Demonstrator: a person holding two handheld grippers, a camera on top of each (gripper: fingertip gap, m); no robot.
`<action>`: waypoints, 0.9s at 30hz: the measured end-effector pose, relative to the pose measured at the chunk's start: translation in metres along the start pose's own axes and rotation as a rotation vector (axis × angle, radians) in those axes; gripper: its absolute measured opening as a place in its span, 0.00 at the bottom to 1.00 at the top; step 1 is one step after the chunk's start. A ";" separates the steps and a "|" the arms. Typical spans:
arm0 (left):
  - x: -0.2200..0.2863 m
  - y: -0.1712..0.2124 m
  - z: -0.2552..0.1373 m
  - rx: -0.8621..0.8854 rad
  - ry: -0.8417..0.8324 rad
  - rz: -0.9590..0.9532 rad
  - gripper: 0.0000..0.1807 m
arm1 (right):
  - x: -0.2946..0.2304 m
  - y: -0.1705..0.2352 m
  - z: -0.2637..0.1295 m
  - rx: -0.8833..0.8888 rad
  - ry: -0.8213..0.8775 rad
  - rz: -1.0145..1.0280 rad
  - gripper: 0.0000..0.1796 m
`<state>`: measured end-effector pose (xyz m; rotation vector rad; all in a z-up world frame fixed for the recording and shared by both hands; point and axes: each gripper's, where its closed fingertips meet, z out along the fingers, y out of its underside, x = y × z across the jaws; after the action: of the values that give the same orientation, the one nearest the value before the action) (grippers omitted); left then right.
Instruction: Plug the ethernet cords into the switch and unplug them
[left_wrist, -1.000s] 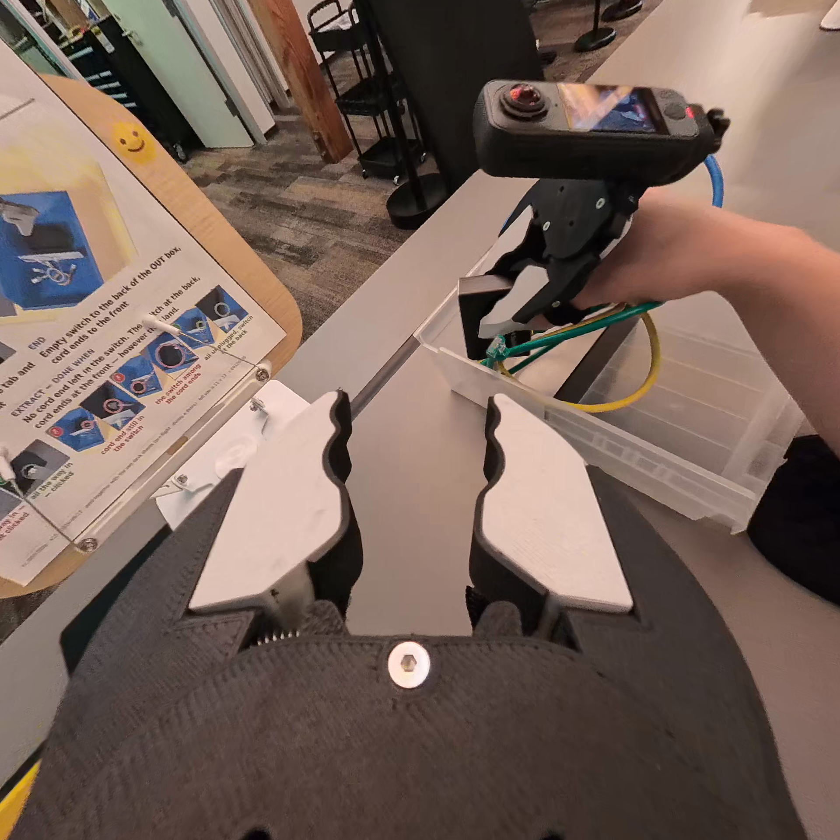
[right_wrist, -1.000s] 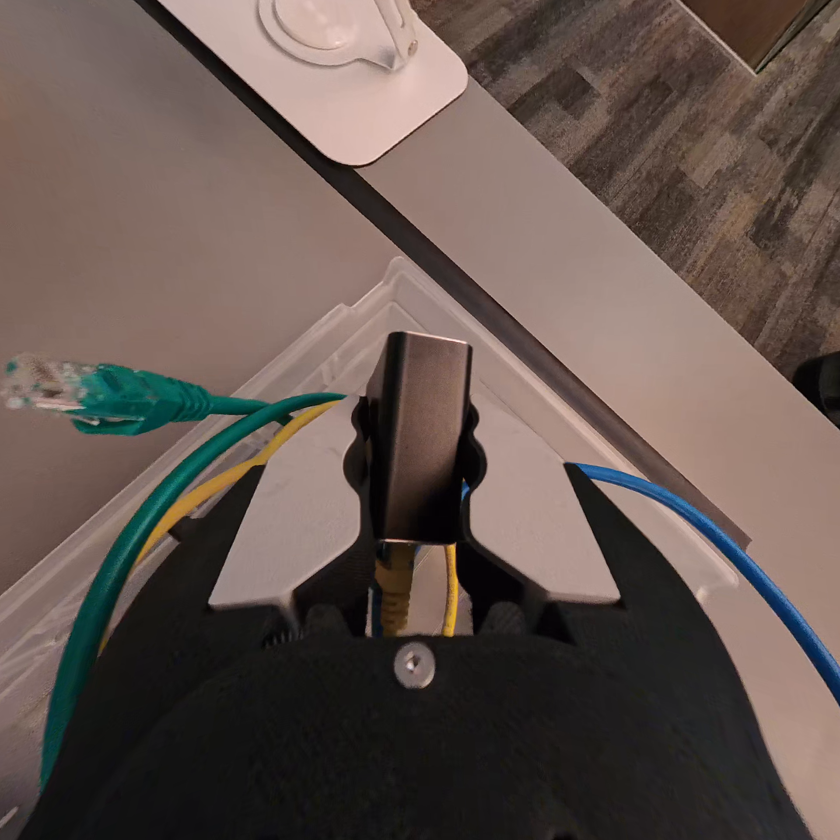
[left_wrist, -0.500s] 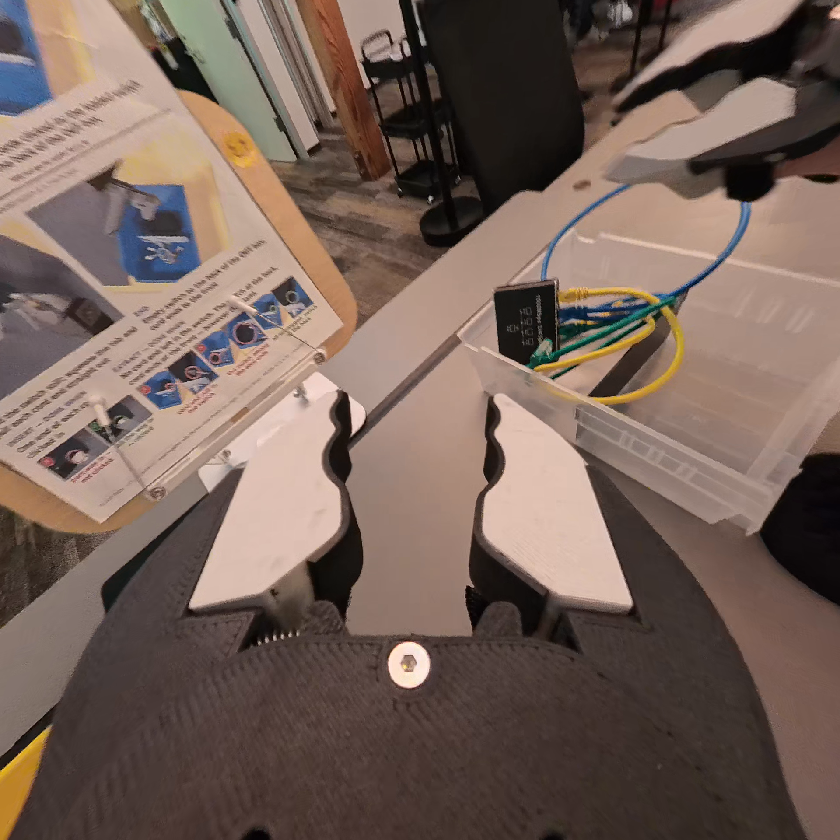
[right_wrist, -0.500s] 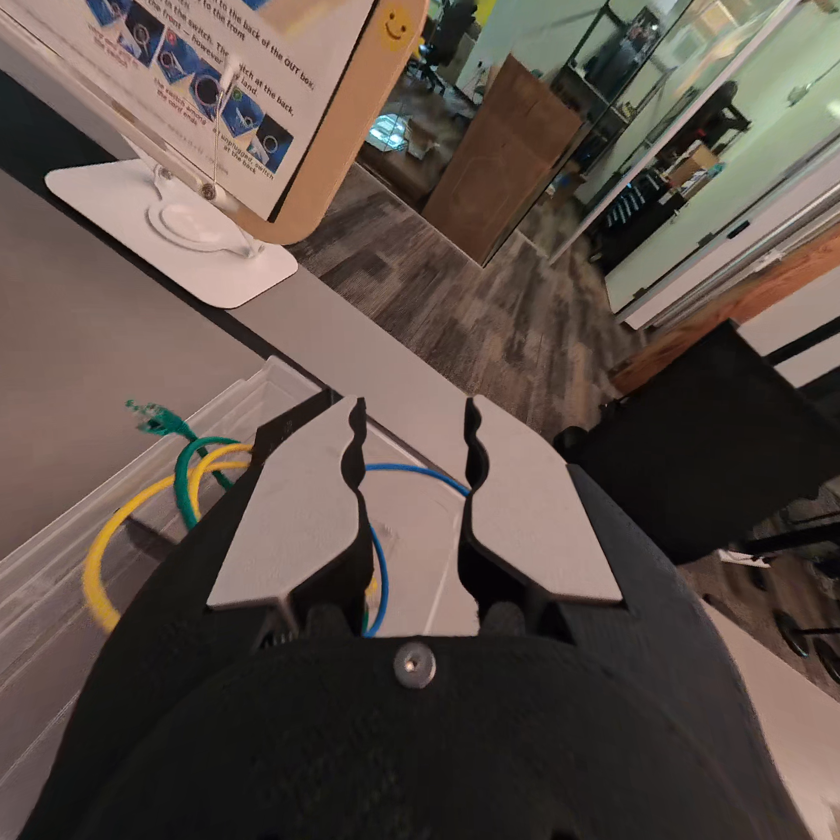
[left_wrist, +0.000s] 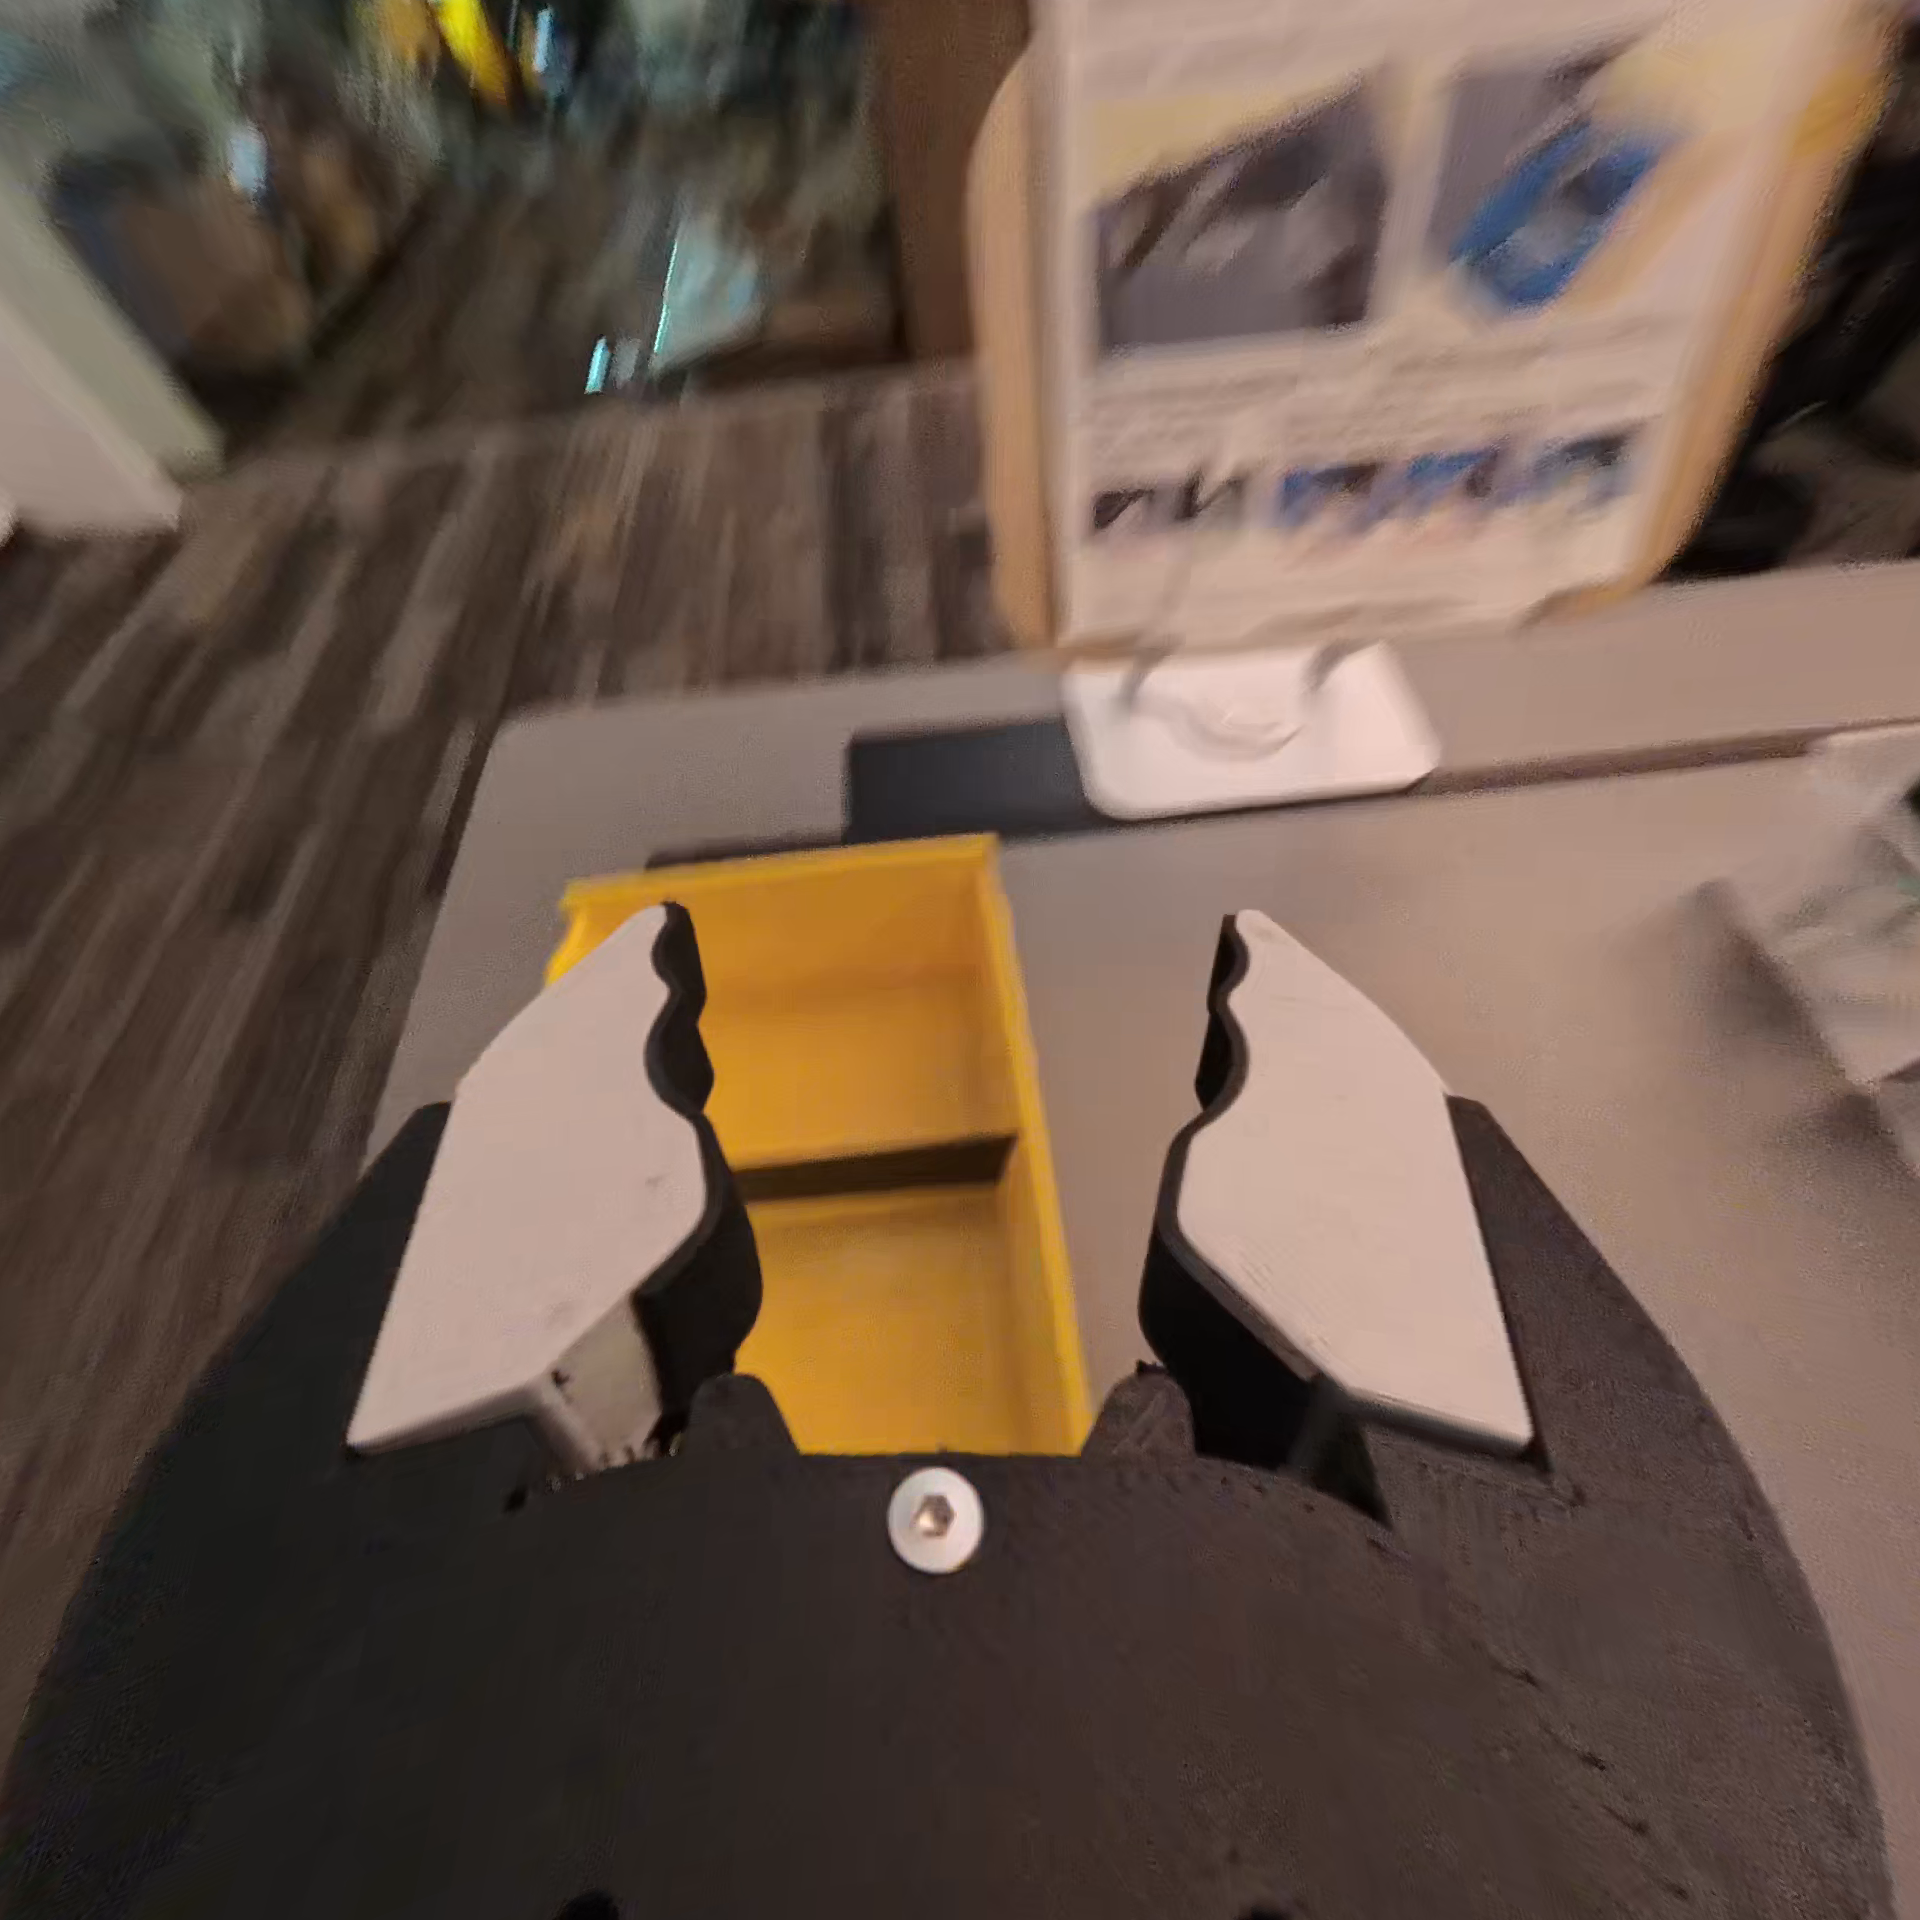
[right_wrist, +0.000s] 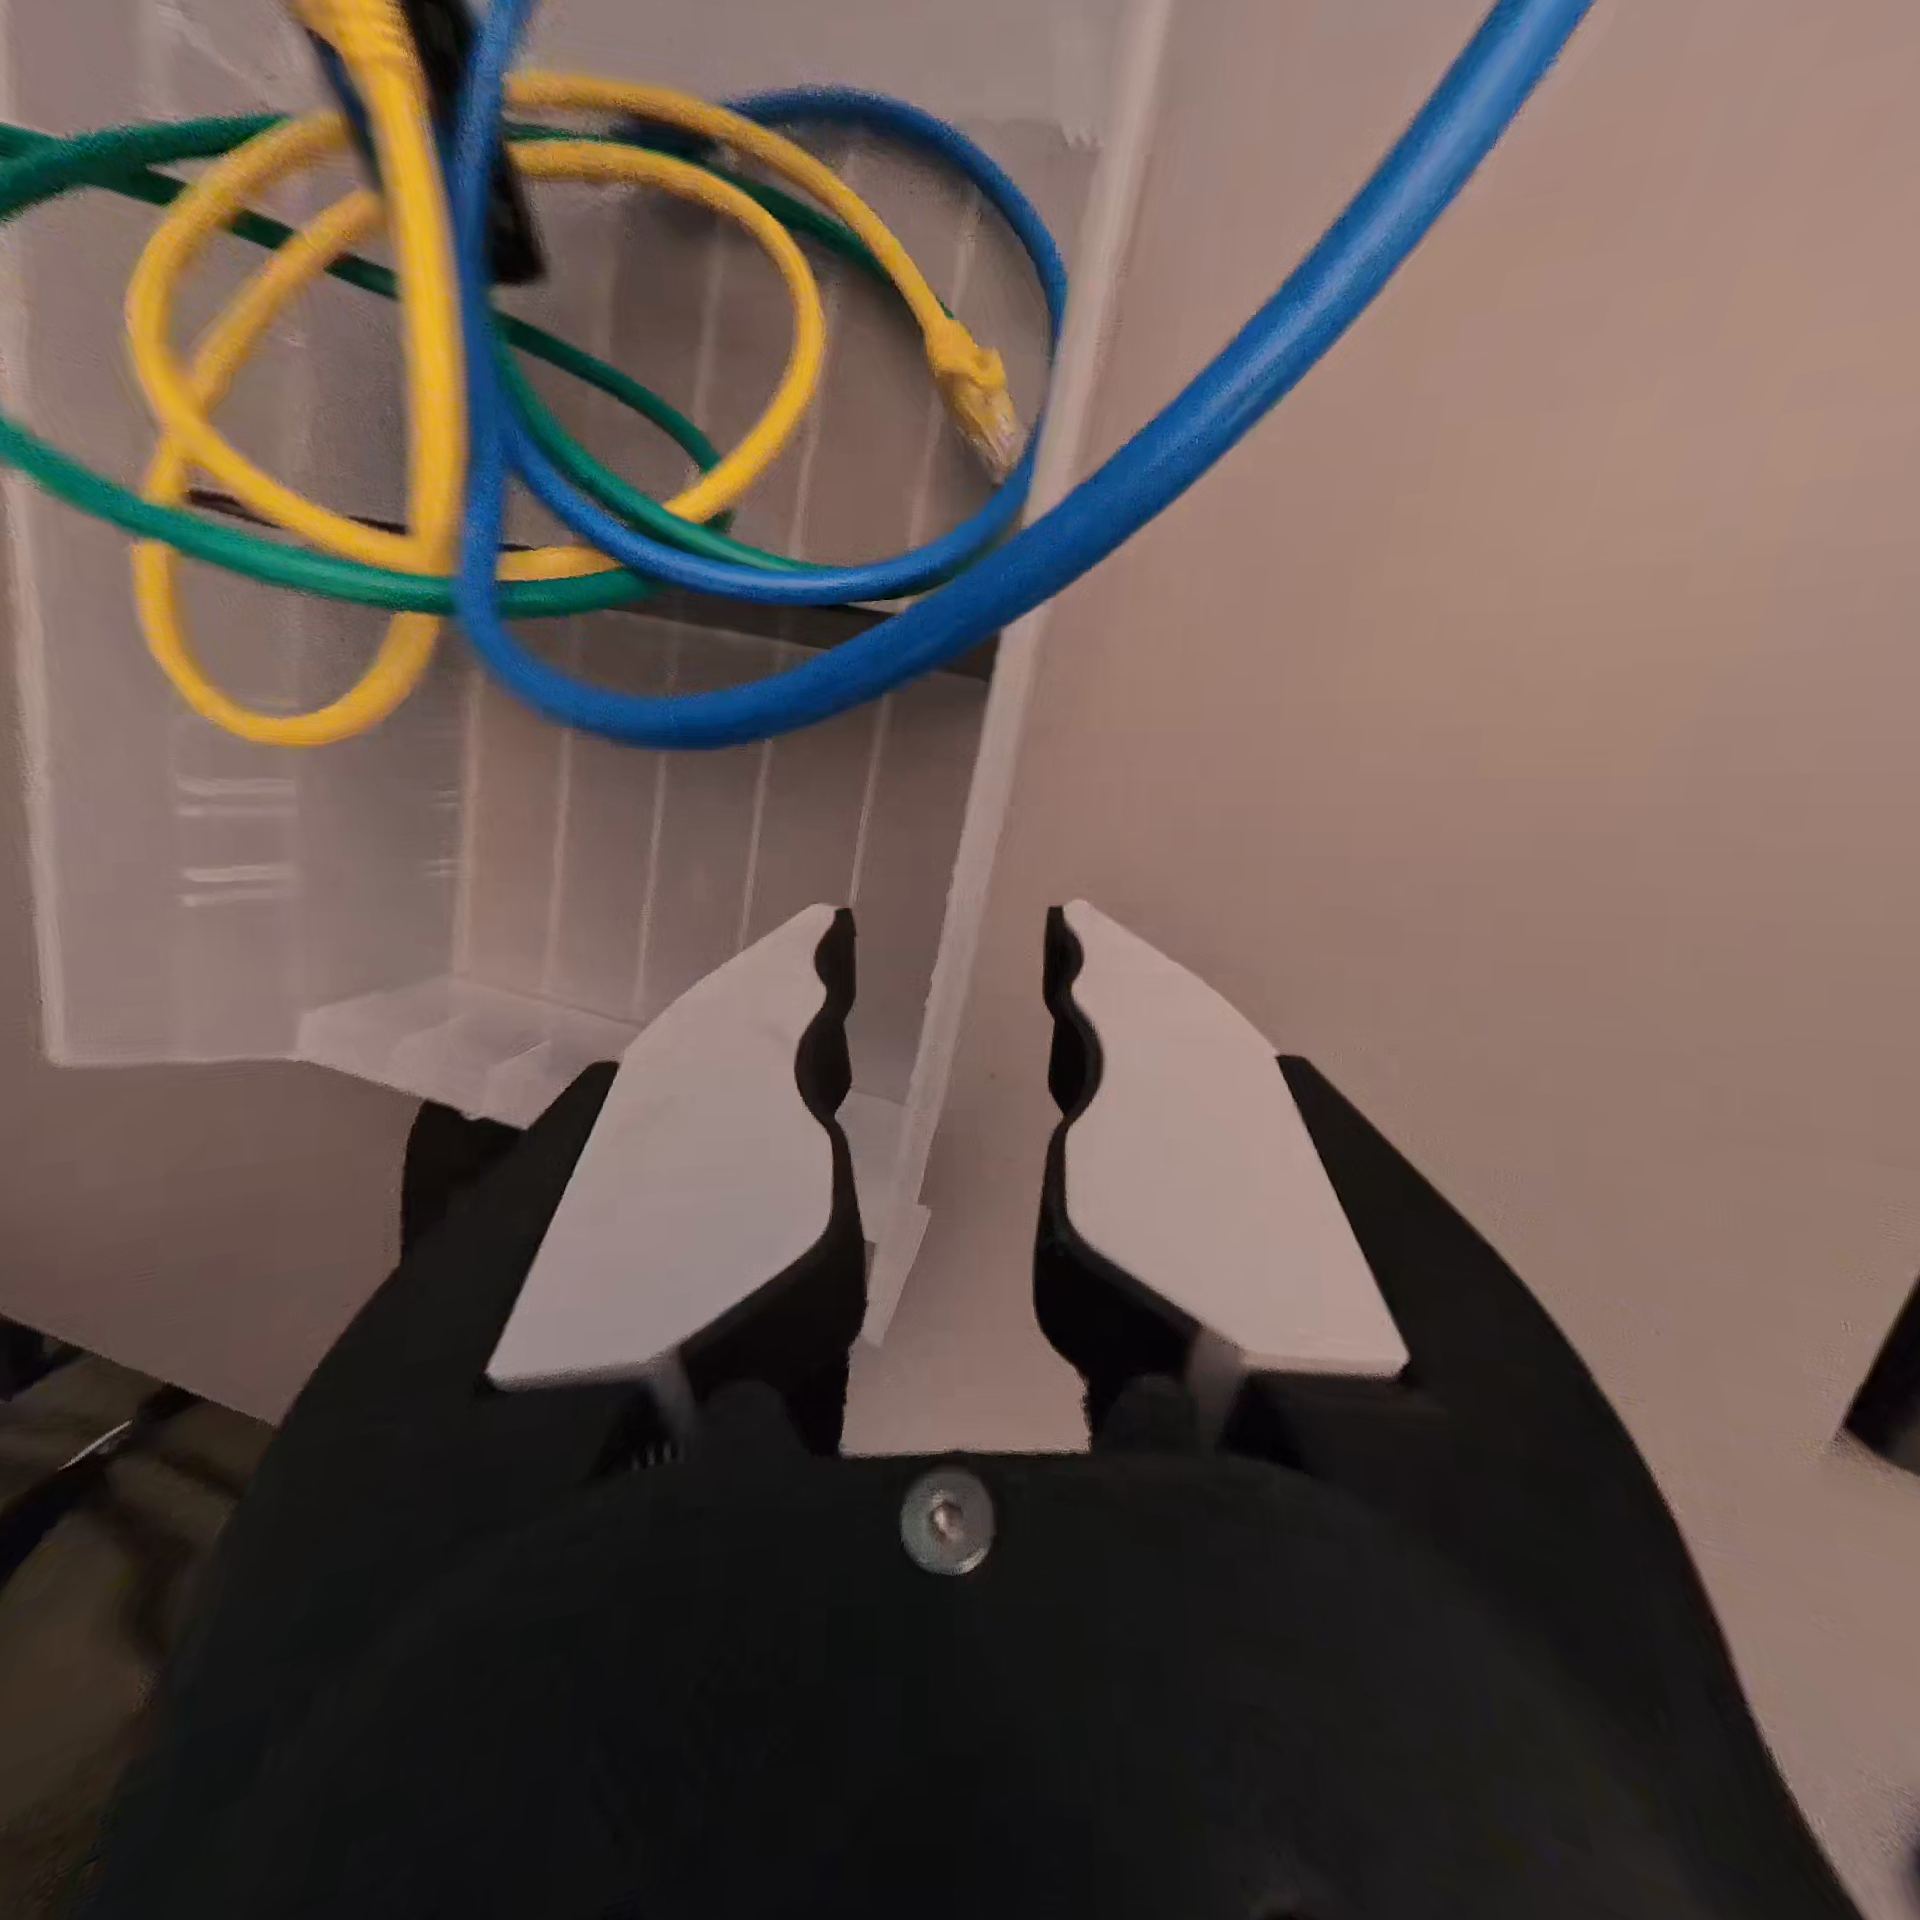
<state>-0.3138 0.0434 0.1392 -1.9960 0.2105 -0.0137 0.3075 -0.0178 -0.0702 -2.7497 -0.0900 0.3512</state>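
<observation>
The left gripper (left_wrist: 951, 925) hangs above an open yellow plastic box (left_wrist: 992, 940) that has a cross divider and sits at the edge of the grey table (left_wrist: 1351, 935); its white fingers (left_wrist: 566, 1174) are spread wide with nothing between them. Beyond the box, a blurred instruction board with a light wooden edge (left_wrist: 1351, 312) stands on a white base plate (left_wrist: 1247, 738).

The right gripper (right_wrist: 948, 914) looks down on a clear plastic bin (right_wrist: 582, 862), its jaws parted and empty over the bin's near corner. Inside the bin lies a loose tangle of cords: yellow ethernet cord (right_wrist: 416, 343) in loops, one free plug end (right_wrist: 982, 400) near the bin wall; green ethernet cord (right_wrist: 260, 561) crossing beneath; blue ethernet cord (right_wrist: 1247, 384) arcing out over the table. A dark body at the top edge, where the cords gather, is probably the switch (right_wrist: 509, 229), though blur and cords hide most of it.
</observation>
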 end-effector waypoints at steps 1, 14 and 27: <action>-0.028 0.019 0.005 -0.099 -0.058 -0.038 0.51 | 0.003 0.002 0.007 -0.036 0.016 0.016 0.19; -0.183 0.233 0.071 -0.761 -0.076 -0.367 0.32 | -0.001 0.016 0.026 -0.180 0.147 0.088 0.10; -0.142 0.259 0.075 -1.026 0.049 -0.196 0.03 | 0.002 0.038 0.045 -0.308 -0.002 0.113 0.04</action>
<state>-0.4824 0.0272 -0.1139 -3.0356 0.0414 -0.0965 0.2984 -0.0374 -0.1254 -3.0677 0.0118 0.4002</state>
